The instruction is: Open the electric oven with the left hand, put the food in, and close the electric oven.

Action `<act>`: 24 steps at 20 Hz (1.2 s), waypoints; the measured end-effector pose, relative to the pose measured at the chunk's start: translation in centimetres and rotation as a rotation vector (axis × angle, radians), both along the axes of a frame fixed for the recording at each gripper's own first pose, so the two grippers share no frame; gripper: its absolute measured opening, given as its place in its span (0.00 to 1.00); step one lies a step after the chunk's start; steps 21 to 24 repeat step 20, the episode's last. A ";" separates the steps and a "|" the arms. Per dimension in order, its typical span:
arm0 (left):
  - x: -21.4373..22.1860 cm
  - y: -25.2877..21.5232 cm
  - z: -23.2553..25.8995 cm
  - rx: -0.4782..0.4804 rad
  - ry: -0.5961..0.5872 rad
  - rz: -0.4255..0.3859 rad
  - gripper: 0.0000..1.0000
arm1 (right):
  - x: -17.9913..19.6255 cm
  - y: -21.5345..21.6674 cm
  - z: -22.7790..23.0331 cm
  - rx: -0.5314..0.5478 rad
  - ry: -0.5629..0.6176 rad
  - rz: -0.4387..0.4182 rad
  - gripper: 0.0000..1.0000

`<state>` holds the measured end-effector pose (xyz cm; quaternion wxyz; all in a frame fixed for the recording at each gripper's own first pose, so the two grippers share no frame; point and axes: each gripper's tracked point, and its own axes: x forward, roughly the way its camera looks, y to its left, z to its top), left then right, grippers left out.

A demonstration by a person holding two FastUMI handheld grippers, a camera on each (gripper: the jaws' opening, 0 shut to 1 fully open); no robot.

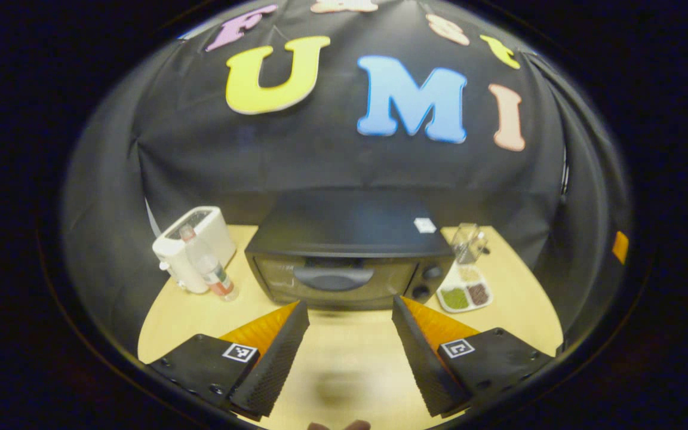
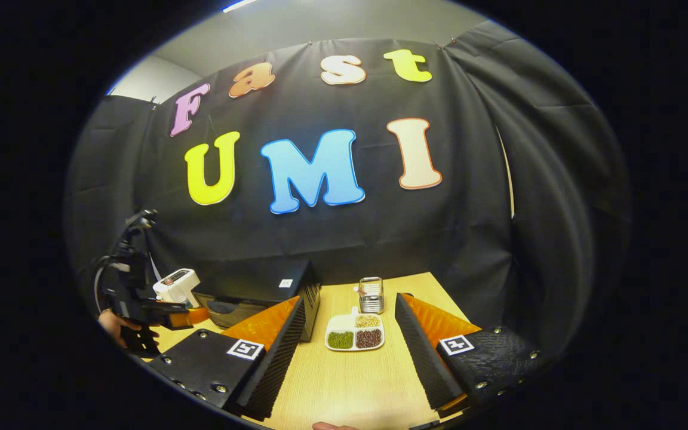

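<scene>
The left gripper (image 1: pixel 350 334), fingers spread apart and empty, faces the closed oven (image 1: pixel 344 263), whose handle (image 1: pixel 333 278) runs crosswise dead ahead

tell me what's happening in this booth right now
A person holds a hand-held gripper in each hand over a wooden table. The left one, open, faces the closed black oven, lined up with its door handle but not touching. The right one, open and empty, points at a divided plate of food.
</scene>
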<state>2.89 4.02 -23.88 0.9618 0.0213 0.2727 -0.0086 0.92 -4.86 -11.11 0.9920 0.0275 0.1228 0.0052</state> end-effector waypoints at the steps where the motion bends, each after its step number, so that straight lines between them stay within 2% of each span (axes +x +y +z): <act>1: -0.7 -1.1 2.4 -0.014 -0.066 -0.013 0.95 | 0.1 0.1 1.0 -0.008 -0.020 0.010 0.92; 2: -2.0 -2.1 4.7 -0.022 -0.123 -0.025 0.95 | 0.1 0.2 2.0 -0.018 -0.040 0.018 0.92; 3: -3.1 -2.9 7.1 -0.022 -0.180 -0.030 1.00 | 0.1 0.4 3.1 -0.022 -0.060 0.029 0.92; 6: -5.3 -5.6 13.8 -0.046 -0.374 -0.038 0.98 | -0.2 1.3 6.0 0.005 -0.115 0.069 0.92; 8: -7.0 -7.2 16.6 -0.077 -0.438 -0.058 0.96 | -0.6 1.9 7.5 0.019 -0.149 0.086 0.92; 11: -7.8 -7.3 18.3 -0.050 -0.459 -0.068 1.00 | -1.1 2.4 9.2 0.046 -0.181 0.081 0.91; 13: -7.3 -7.1 18.8 -0.038 -0.473 -0.079 0.90 | -1.3 2.6 9.7 0.038 -0.197 0.058 0.92; 15: -7.3 -6.5 19.2 -0.033 -0.469 -0.078 1.00 | -1.7 3.0 10.0 0.027 -0.196 0.037 0.92; 20: -7.4 -3.7 19.5 -0.028 -0.470 -0.087 1.00 | -2.2 4.5 10.5 -0.001 -0.202 0.004 0.92; 24: -7.4 -3.7 19.5 -0.028 -0.470 -0.087 1.00 | -2.2 4.5 10.5 -0.001 -0.202 0.004 0.92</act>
